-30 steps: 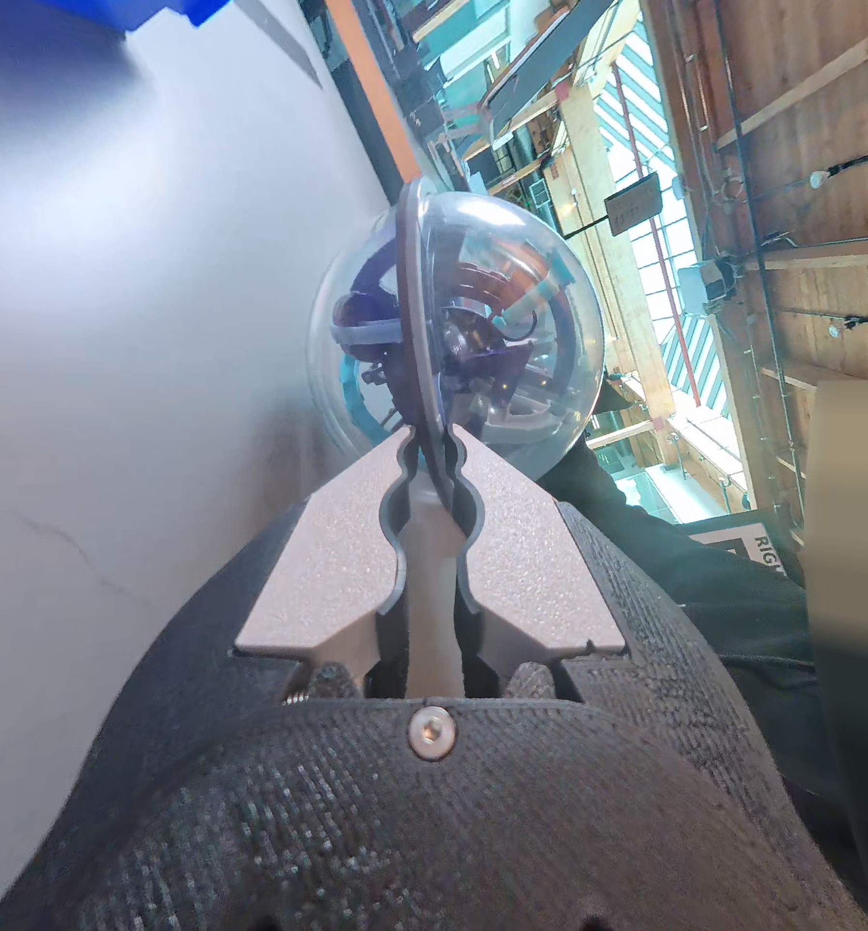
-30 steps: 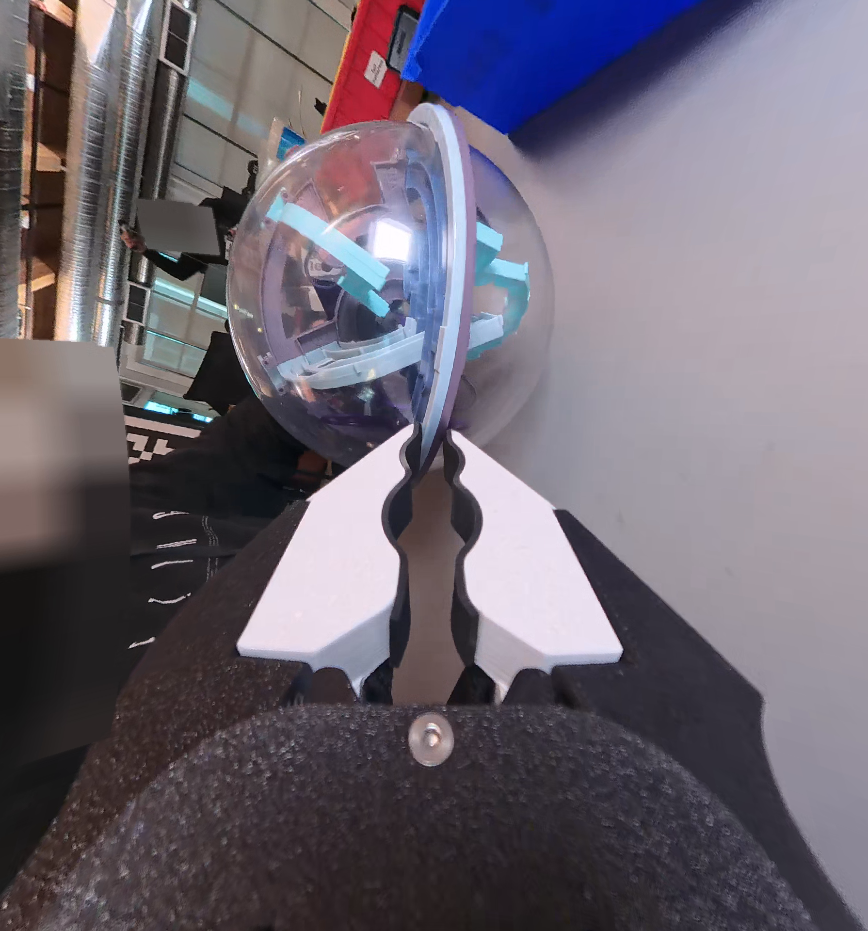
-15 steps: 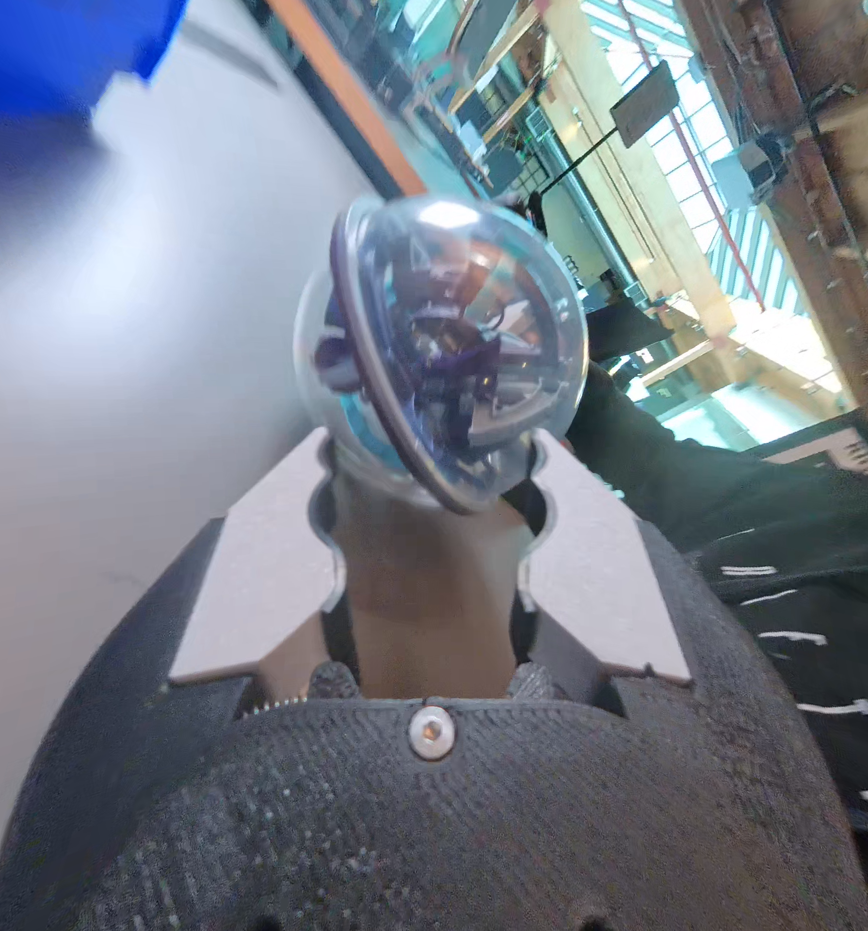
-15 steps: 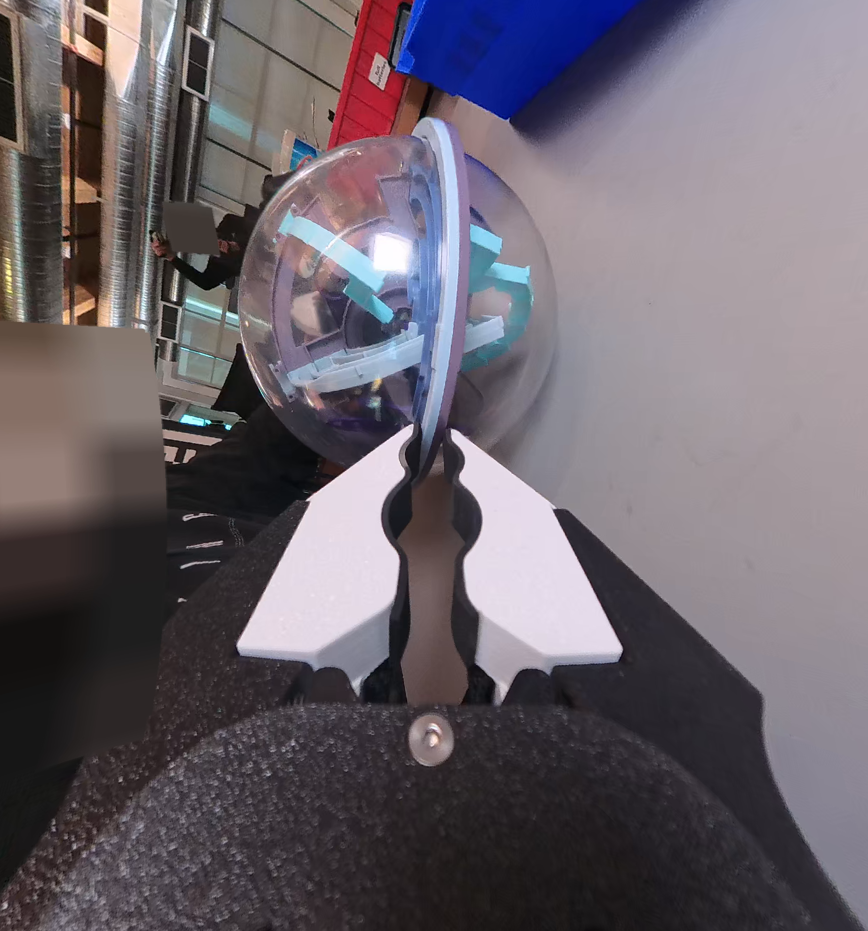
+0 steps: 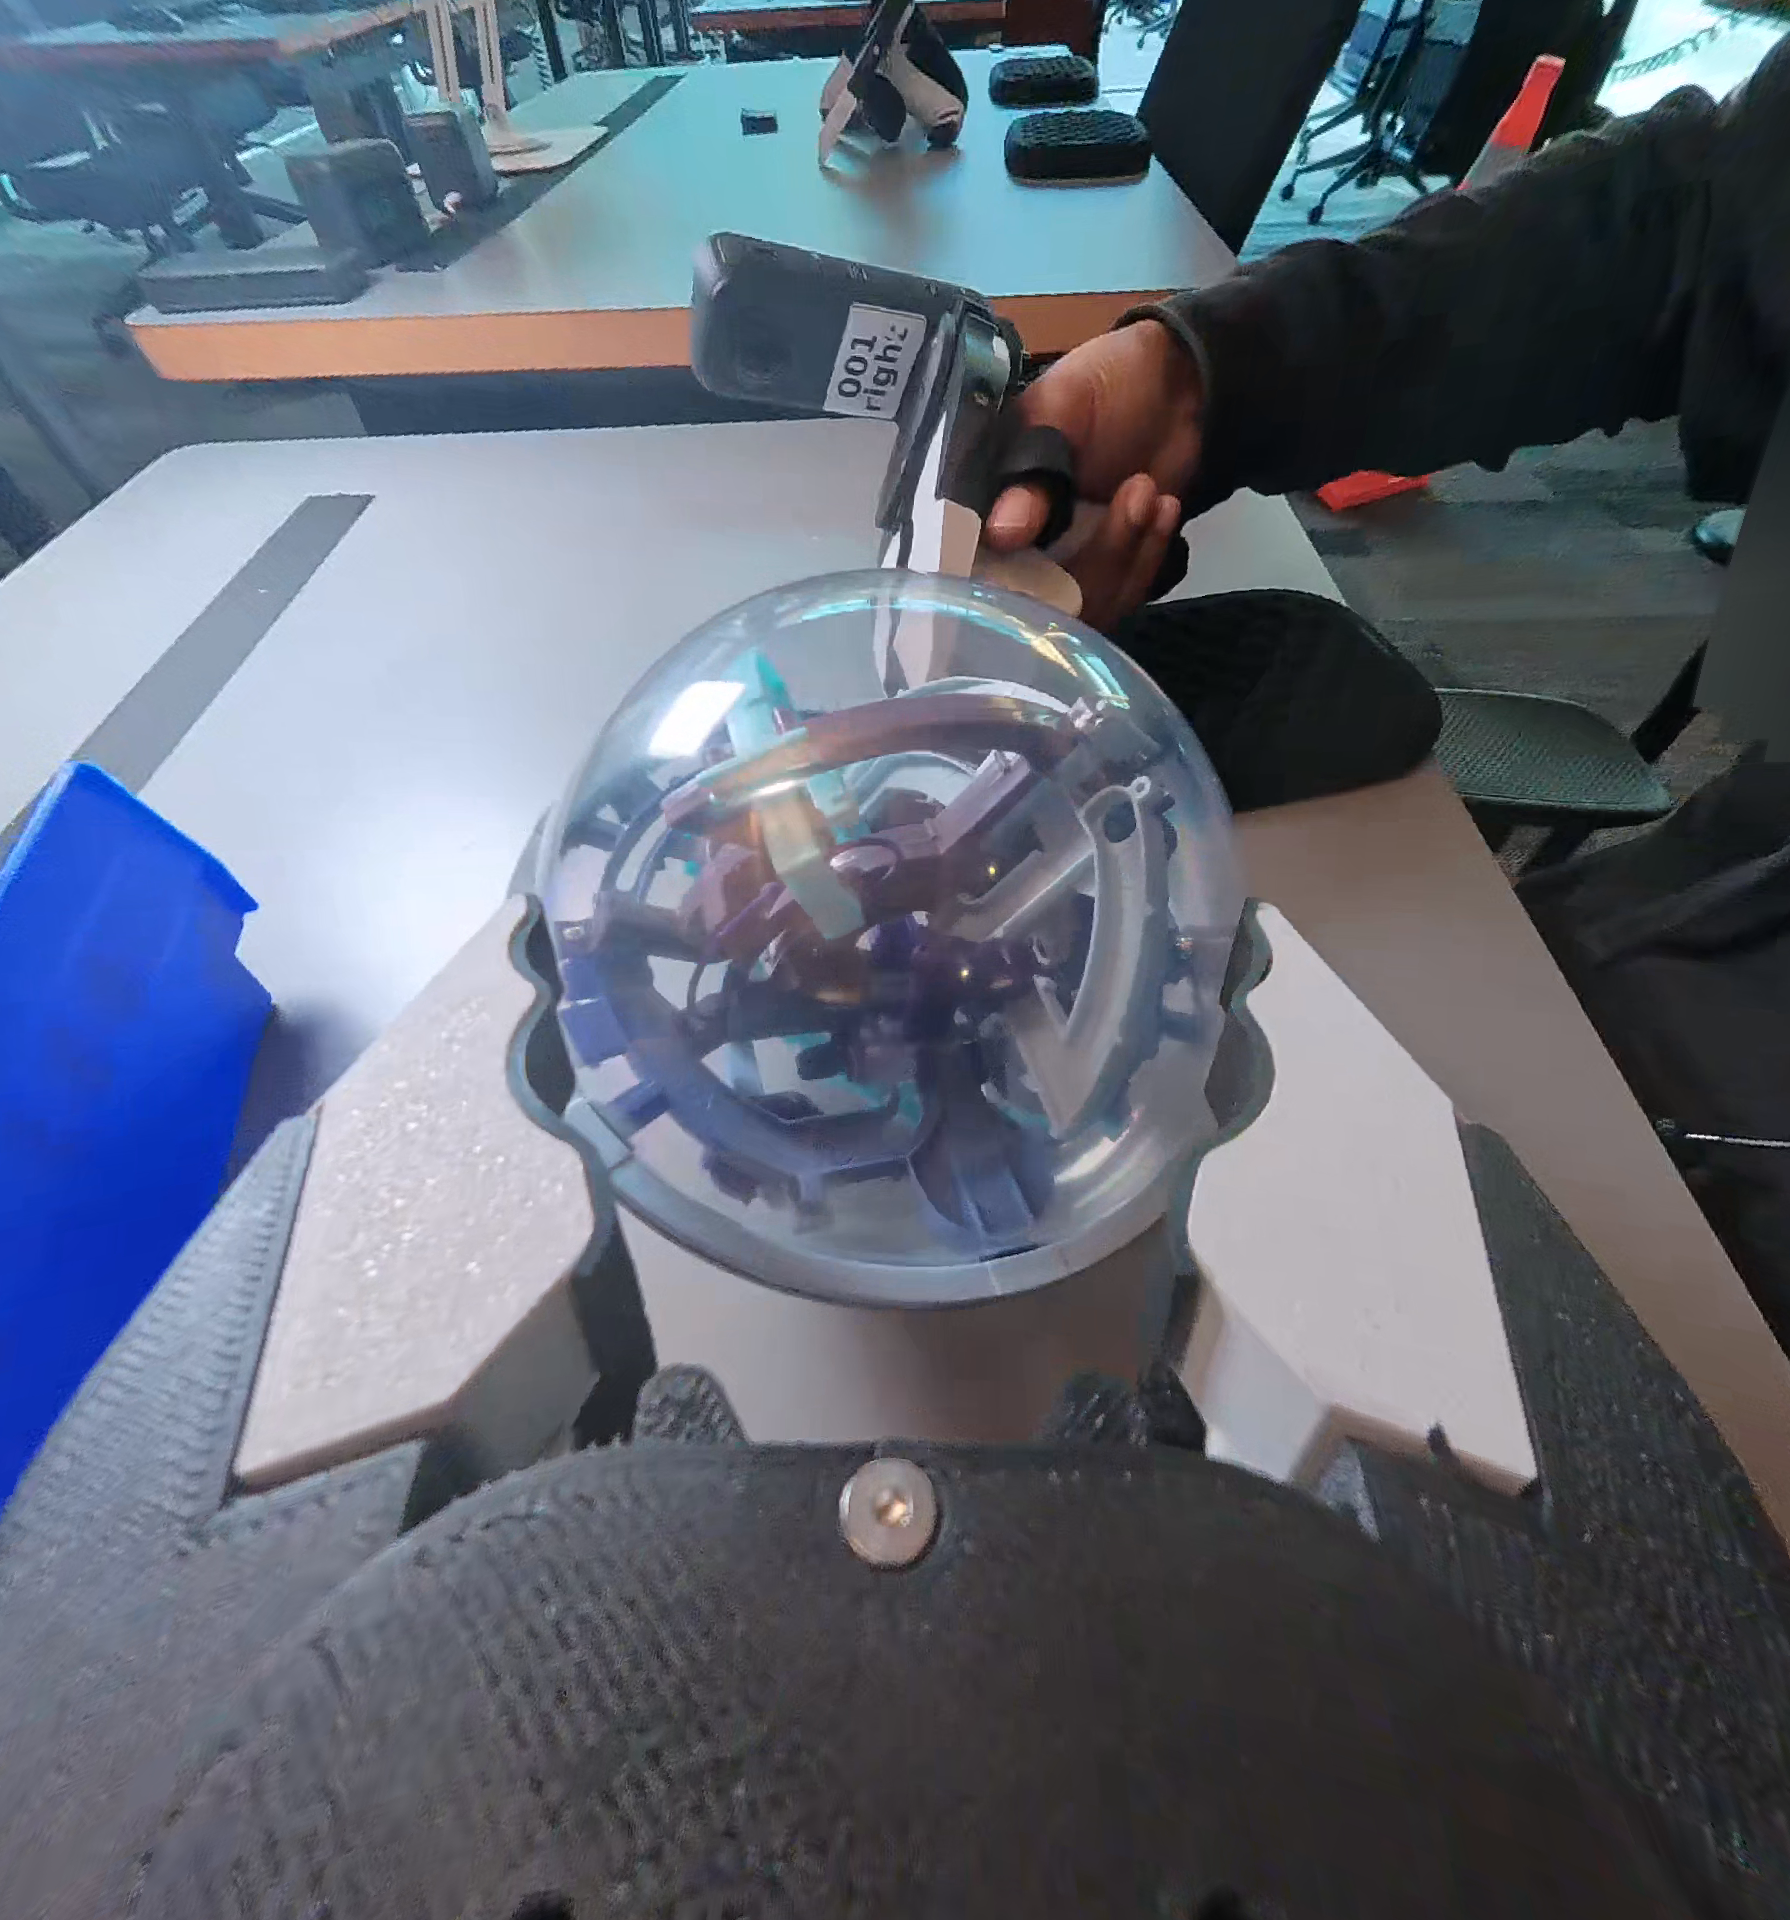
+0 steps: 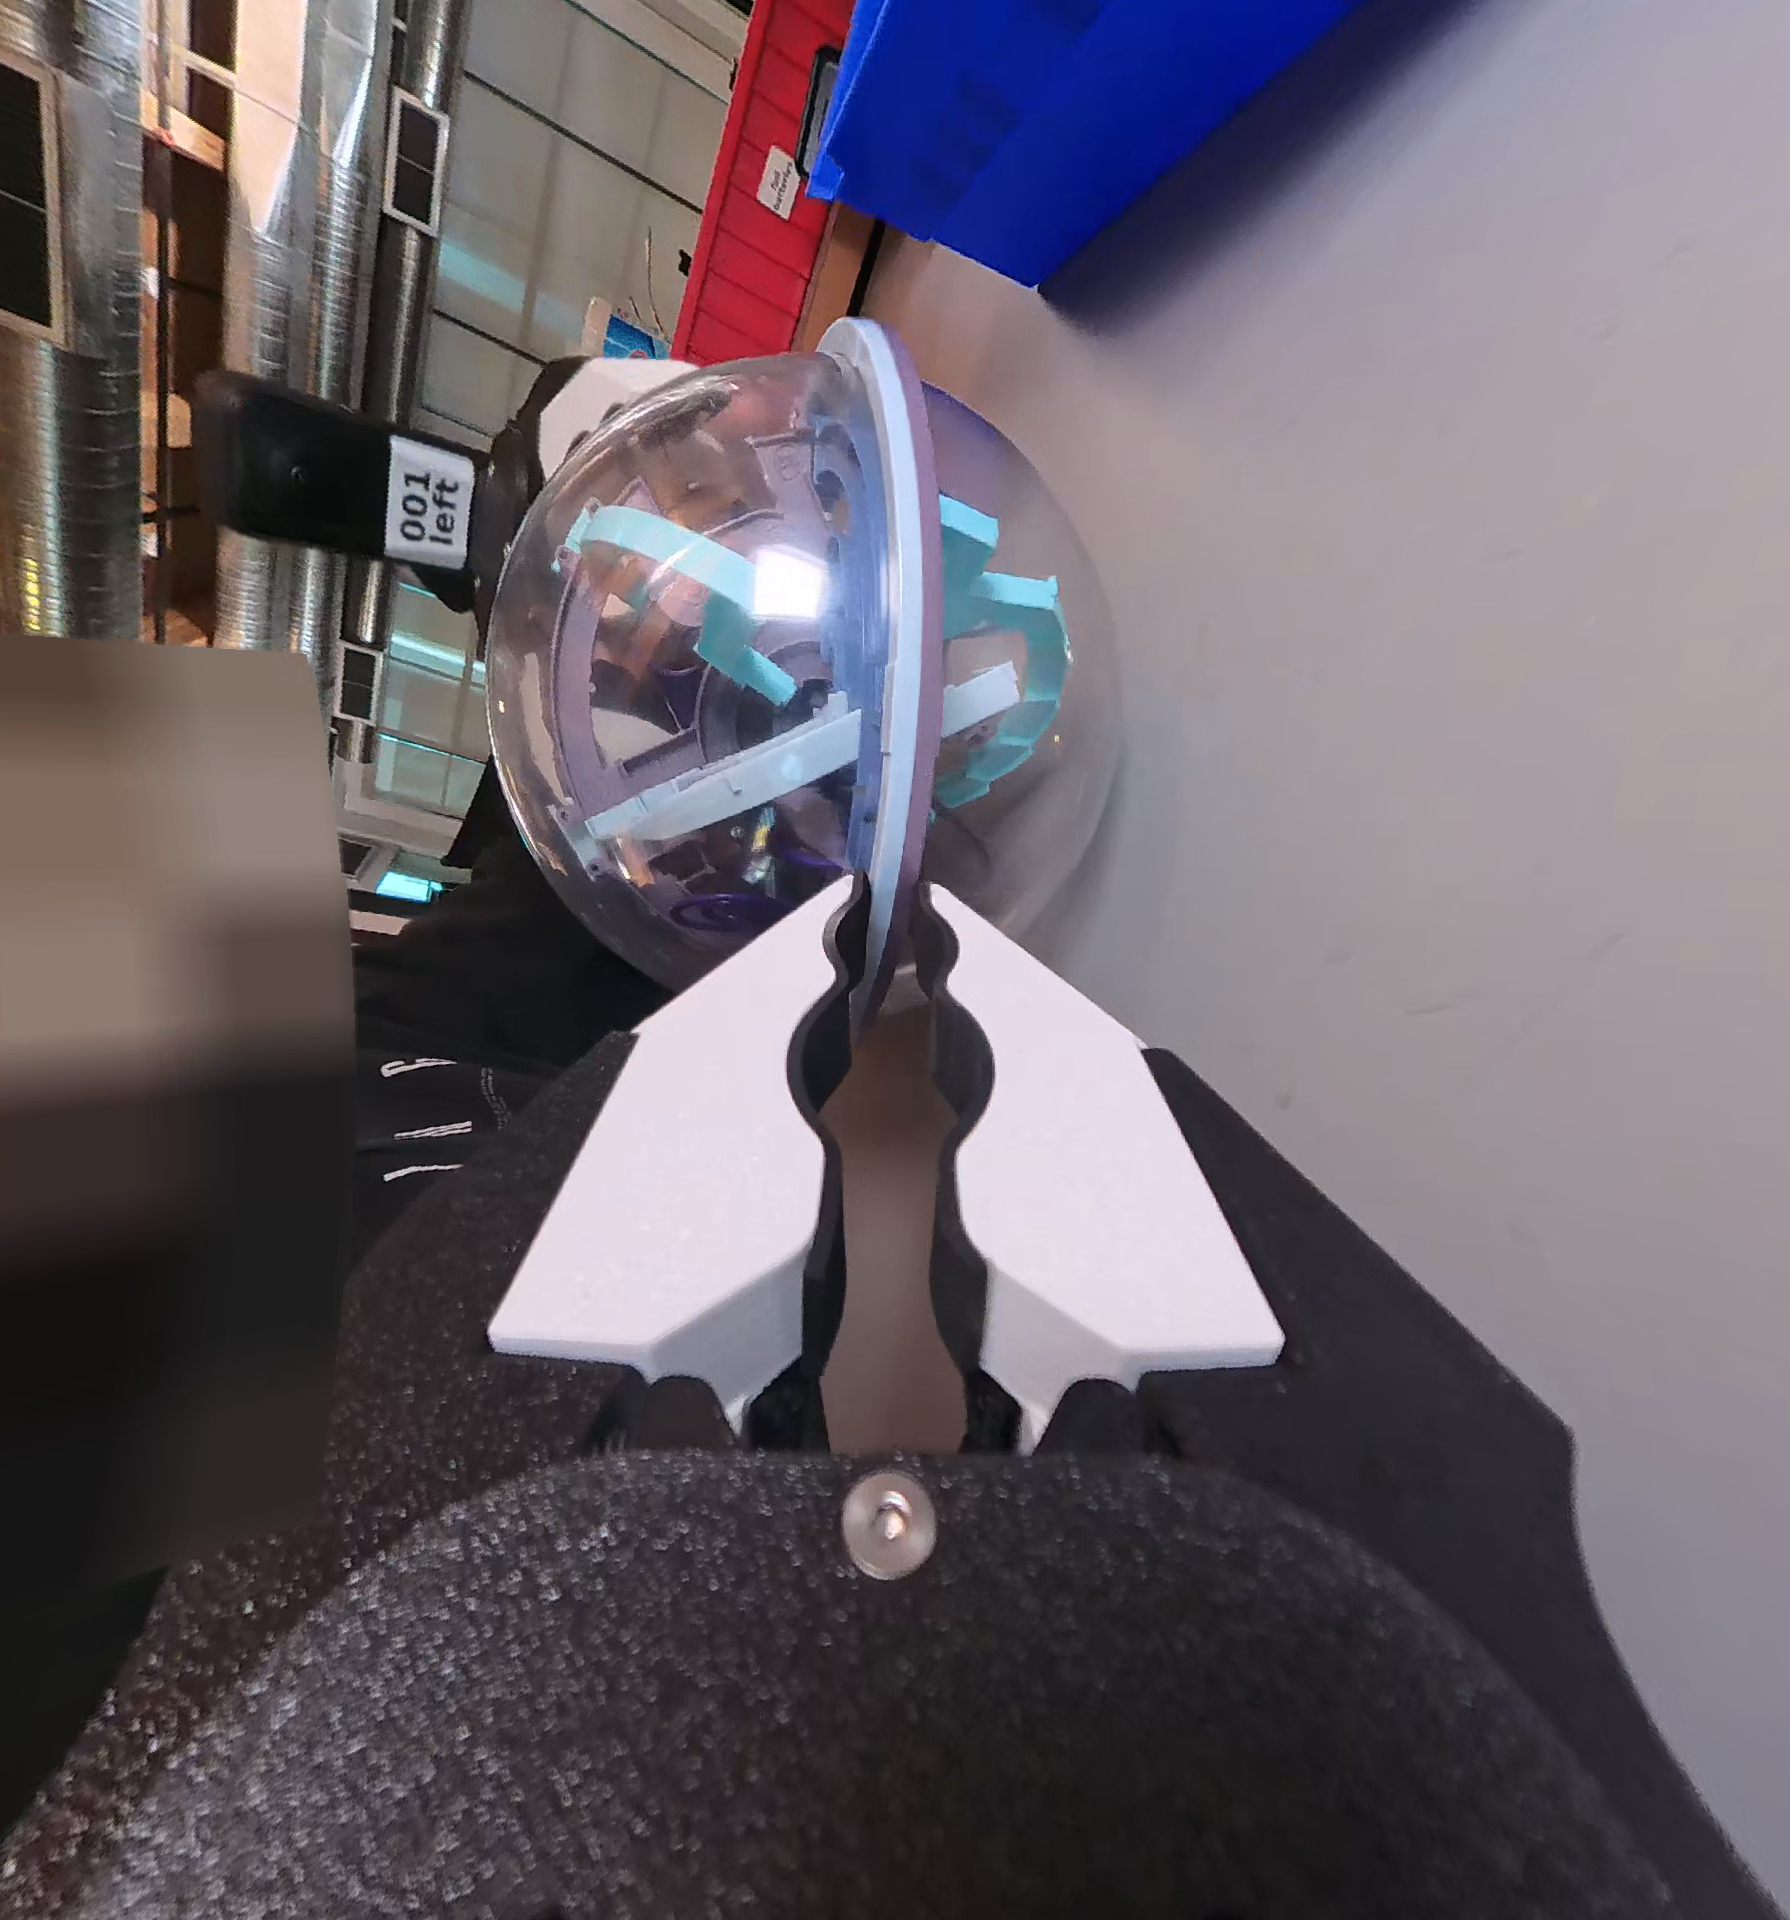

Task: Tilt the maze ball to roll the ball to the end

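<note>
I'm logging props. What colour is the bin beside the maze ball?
Blue bin, clearest in the left wrist view.

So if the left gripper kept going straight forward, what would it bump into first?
The left gripper would likely meet the clear maze ball first. Its jaws stand wide open with the ball already between them, right ahead. Whether they touch it yet is unclear.

Your left gripper (image 5: 886,977) has its jaws spread wide, one finger on either side of the maze ball (image 5: 891,935); contact of the pads cannot be confirmed. Your right gripper (image 6: 893,914) has its jaws nearly closed, both pads pinching the ball's flat equatorial rim (image 6: 896,644). Your right hand (image 5: 1099,468), in a dark sleeve, grips that tool's handle.
</note>
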Demonstrator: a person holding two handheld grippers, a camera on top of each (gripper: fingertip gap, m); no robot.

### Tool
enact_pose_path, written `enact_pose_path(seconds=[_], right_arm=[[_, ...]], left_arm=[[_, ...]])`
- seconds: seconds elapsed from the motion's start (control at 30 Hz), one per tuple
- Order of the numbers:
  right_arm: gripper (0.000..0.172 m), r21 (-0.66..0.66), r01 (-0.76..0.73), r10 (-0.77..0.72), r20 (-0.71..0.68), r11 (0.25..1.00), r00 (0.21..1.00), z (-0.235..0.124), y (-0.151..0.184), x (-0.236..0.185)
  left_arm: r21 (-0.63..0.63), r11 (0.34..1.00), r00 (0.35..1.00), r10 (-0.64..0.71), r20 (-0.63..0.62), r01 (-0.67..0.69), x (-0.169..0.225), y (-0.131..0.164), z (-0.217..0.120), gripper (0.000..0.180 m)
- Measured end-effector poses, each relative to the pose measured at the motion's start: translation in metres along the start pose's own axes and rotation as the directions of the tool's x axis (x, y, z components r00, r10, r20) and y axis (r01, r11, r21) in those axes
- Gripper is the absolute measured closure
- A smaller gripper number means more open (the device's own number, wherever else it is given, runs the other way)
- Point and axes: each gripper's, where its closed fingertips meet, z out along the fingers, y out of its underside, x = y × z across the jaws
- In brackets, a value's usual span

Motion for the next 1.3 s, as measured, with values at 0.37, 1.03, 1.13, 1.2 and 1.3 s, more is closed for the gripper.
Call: enact_pose_path(seconds=[0.37,1.03,1.13,1.2,1.3], right_arm=[[0.092,0.038,0.645,-0.620,-0.239,0.763,0.747,-0.010,-0.008,-0.026],[0.058,-0.139,0.848,-0.801,-0.433,0.512,0.413,0.025,0.011,-0.019],[0.061,-0.119,0.841,-0.797,-0.410,0.528,0.442,0.025,0.009,-0.019],[0.064,-0.095,0.837,-0.791,-0.400,0.538,0.463,0.024,0.006,-0.021],[0.067,-0.081,0.841,-0.794,-0.386,0.536,0.469,0.024,0.002,-0.023]], left_arm=[[0.046,0.977,0.978,-0.210,-0.021,0.210,-0.021,-0.001,-0.001,0.060],[0.127,0.938,0.943,-0.309,-0.123,0.323,-0.021,-0.003,-0.010,0.076],[0.145,0.950,0.950,-0.246,-0.191,0.275,-0.017,-0.003,-0.019,0.070],[0.173,0.962,0.968,-0.182,-0.173,0.211,-0.023,-0.001,-0.022,0.062],[0.146,0.974,0.972,-0.146,-0.186,0.174,-0.023,0.007,-0.014,0.056]])
